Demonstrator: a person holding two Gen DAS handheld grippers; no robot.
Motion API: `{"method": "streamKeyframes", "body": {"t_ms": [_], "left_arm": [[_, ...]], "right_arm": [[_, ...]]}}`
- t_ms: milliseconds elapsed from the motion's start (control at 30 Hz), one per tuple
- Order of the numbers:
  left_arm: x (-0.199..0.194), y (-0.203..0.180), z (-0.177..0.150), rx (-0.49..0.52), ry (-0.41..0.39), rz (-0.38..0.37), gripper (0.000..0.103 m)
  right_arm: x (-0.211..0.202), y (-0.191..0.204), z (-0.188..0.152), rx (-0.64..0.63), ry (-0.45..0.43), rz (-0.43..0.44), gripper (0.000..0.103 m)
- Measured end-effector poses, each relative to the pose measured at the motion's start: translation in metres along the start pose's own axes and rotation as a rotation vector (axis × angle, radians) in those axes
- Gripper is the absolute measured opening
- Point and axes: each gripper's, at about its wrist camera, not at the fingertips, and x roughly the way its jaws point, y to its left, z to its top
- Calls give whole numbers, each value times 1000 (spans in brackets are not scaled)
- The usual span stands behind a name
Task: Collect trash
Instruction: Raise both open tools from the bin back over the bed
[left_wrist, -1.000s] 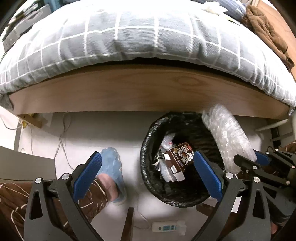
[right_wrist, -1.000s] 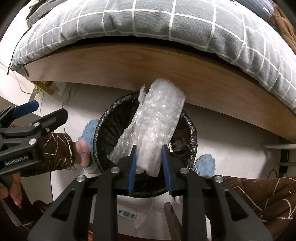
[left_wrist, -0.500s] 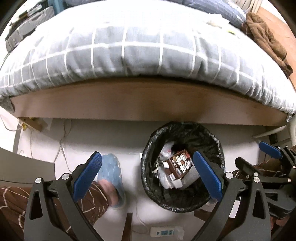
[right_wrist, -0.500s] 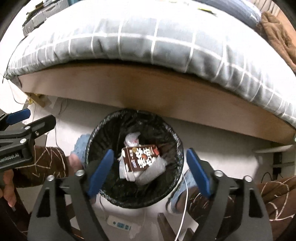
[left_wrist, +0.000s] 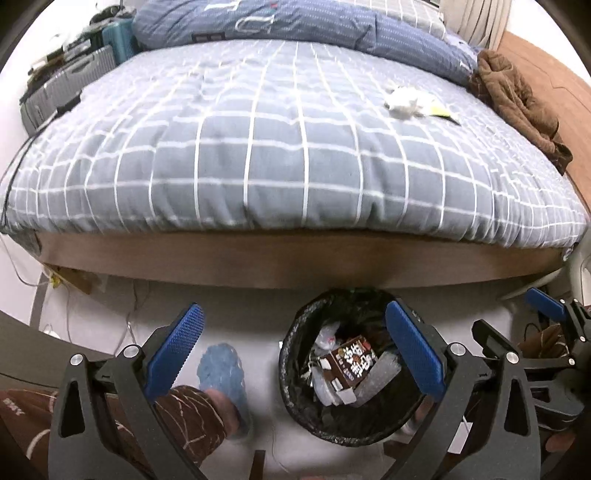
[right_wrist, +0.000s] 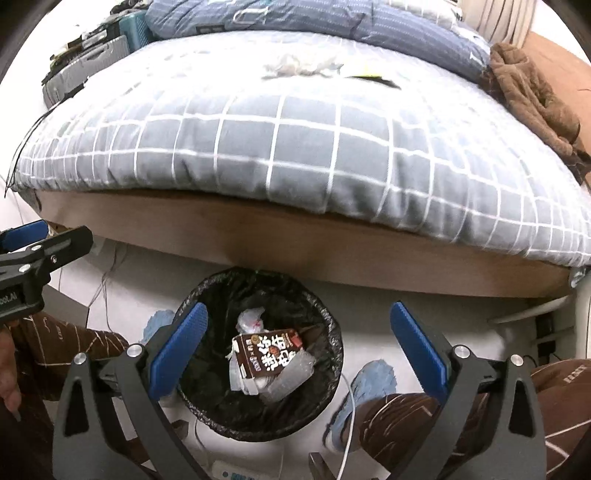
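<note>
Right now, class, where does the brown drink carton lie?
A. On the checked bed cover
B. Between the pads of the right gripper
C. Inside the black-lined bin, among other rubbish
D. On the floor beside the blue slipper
C: the brown drink carton lies in the bin on top of other rubbish, and the open right gripper above it holds nothing.
</note>
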Motion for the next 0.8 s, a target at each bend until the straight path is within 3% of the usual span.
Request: {"method": "streamKeyframes", "body": {"t_ms": [333,800], "left_arm": [[-16,-15,36,4,-79,3,97],[1,-32,88,10,-153,4,97]], "right_arm": [[-18,-22,32,32,-99,-24,95],[-25,-62,90,101,-255,-51,95]]}}
